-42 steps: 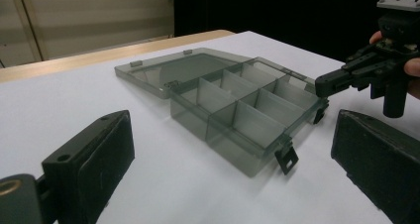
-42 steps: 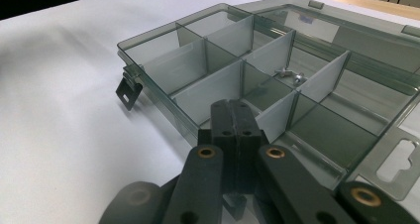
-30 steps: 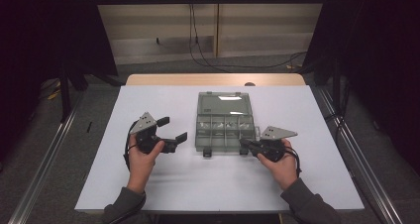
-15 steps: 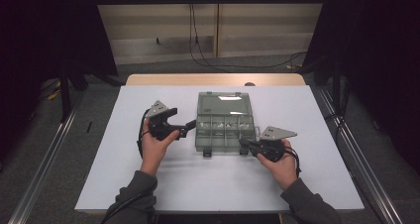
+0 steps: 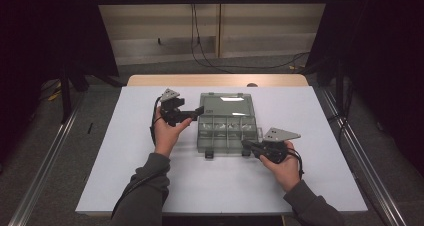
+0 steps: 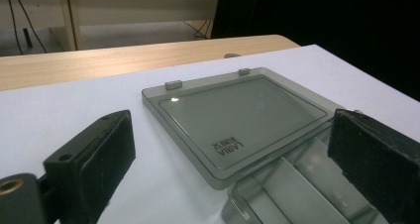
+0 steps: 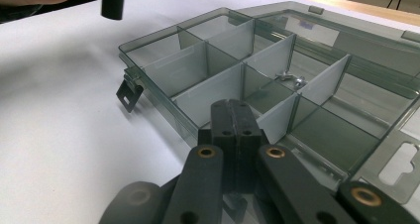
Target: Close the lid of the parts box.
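A translucent grey compartment box [image 5: 227,133] lies open at the middle of the white table [image 5: 125,176], its lid [image 5: 225,103] laid flat on the far side. My left gripper [image 5: 198,112] is open at the box's left edge. In the left gripper view its jaws stand wide apart on either side of the lid's near corner [image 6: 237,115], without touching it. My right gripper [image 5: 246,145] is shut at the box's front right edge. In the right gripper view its jaws [image 7: 233,112] meet with nothing between them, tips by the front wall. A small metal part [image 7: 289,79] lies in one compartment.
Two dark latches [image 5: 209,154] stick out from the box's front edge toward the person. A bare wooden strip [image 5: 215,80] runs along the table's far side. Metal rails [image 5: 45,156] flank the table on the floor, and cables [image 5: 200,46] hang behind it.
My left gripper has moved right and away from the person, from the bare table to the left edge of the box. The right gripper and the box have kept still.
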Motion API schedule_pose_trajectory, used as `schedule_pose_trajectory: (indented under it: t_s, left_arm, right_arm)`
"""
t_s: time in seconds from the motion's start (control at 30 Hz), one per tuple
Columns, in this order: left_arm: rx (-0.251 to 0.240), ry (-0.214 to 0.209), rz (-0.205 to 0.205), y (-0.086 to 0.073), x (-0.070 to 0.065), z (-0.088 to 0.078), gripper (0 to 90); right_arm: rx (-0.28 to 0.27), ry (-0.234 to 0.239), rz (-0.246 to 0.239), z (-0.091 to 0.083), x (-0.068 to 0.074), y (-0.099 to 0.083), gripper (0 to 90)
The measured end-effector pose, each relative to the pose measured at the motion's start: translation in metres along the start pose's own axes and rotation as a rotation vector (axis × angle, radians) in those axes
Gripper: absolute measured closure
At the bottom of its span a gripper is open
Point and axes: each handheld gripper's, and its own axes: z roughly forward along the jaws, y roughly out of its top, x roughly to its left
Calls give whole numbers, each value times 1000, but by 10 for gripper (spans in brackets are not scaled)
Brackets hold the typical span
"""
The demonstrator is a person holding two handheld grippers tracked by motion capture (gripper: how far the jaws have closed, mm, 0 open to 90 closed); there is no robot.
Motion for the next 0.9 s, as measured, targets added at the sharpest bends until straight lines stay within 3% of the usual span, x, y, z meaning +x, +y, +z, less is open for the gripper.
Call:
schedule_pose_trajectory:
  t_s: [0.17,0.3,0.4,0.47,0.6,0.7,0.9]
  left_arm:
    - [7,23,-8,4,4,10,107]
    - [13,72,-28,7,4,19,183]
    - [21,71,-23,10,3,26,332]
    - [43,103,-20,11,1,30,339]
    - [62,142,-40,11,-2,39,431]
    - [105,173,-40,9,-1,44,497]
    - [161,197,-63,3,-2,54,607]
  right_arm:
    - [-2,-1,-5,0,0,0,900]
    - [-2,-5,-7,0,0,0,900]
    - [-3,-4,-5,0,1,0,900]
    - [-5,-4,-6,1,1,0,900]
    - [-4,-8,-6,0,1,0,900]
    - [-4,-7,-8,0,1,0,900]
    - [-7,-5,-11,0,1,-1,900]
